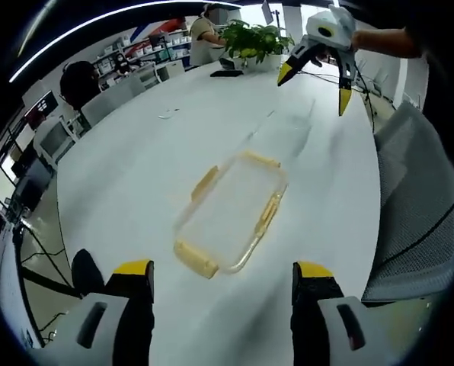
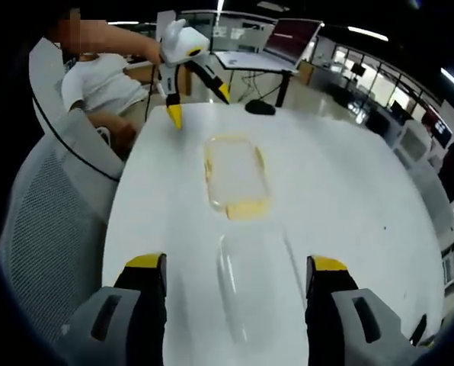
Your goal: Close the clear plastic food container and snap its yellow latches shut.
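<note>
One container point(image 1: 231, 213), one lid point(image 2: 254, 286), two grippers point(image 1: 221, 278) point(image 2: 236, 276), one plant point(image 1: 251, 40).

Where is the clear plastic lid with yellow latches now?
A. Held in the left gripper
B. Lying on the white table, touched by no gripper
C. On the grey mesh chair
B: the clear plastic lid with yellow latches lies flat on the white table, with both grippers open and apart from it.

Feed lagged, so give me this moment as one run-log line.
lid with yellow latches: flat on white table | clear base: separate, uncovered | left claw: open, empty | right claw: open, empty | latches unsnapped
</note>
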The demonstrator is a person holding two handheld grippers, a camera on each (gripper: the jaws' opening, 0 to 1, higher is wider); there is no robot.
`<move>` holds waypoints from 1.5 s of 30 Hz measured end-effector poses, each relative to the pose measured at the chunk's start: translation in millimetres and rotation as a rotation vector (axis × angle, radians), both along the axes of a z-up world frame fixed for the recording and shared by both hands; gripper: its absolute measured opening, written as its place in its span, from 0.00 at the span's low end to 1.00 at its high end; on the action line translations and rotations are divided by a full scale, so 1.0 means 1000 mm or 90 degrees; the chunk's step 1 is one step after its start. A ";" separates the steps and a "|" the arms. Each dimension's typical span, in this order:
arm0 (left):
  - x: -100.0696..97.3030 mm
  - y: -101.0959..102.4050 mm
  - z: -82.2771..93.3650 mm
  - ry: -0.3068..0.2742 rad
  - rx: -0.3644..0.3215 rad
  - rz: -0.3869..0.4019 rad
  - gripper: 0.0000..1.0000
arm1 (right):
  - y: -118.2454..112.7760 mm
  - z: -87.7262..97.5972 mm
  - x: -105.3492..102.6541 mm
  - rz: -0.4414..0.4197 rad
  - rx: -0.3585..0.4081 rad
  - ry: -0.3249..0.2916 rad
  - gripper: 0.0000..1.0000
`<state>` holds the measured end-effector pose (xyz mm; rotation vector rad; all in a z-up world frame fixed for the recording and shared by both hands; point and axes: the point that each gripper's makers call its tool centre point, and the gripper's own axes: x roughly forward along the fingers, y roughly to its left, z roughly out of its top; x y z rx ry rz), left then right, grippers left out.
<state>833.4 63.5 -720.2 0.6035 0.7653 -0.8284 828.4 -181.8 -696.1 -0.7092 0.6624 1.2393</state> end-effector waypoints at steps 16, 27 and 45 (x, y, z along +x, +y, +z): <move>0.018 0.002 -0.016 0.027 0.048 -0.069 0.61 | 0.037 -0.011 0.015 0.045 -0.018 0.007 0.69; 0.026 0.001 -0.028 0.048 0.077 -0.135 0.54 | 0.052 -0.023 0.025 0.057 -0.030 0.031 0.64; 0.041 0.004 -0.043 0.065 0.114 -0.205 0.44 | 0.069 -0.050 0.036 0.067 -0.084 0.048 0.54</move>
